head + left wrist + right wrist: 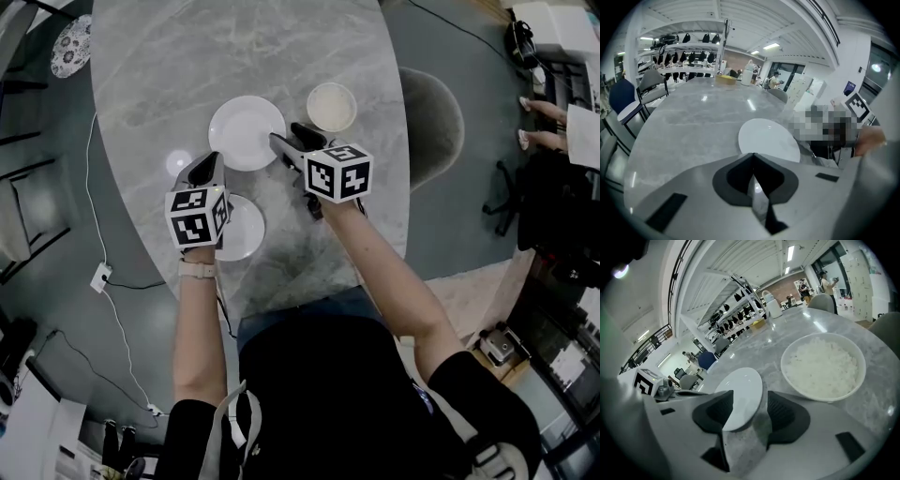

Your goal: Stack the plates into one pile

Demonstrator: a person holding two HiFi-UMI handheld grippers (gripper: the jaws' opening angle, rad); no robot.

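Observation:
A white plate (pixel 246 131) lies on the grey marble table (pixel 169 84). A second white plate (pixel 246 230) lies nearer me, partly hidden under my left gripper (pixel 207 161). That gripper's jaws meet at the tips with nothing between them, and the far plate (pixel 768 139) lies just beyond it (pixel 753 157). My right gripper (pixel 286 137) is at the far plate's right rim. In the right gripper view the plate's near edge (pixel 740 397) sits between the jaws (pixel 749 398), and a strip of table shows between the rim and the right-hand jaw. A bowl of rice (pixel 824 365) stands close by on the right.
The rice bowl (pixel 332 106) stands just right of the far plate. A grey chair (pixel 431 112) is tucked against the table's right edge. A patterned dish (pixel 70 45) rests on a stand at the far left. Cables run over the floor on the left (pixel 108 309).

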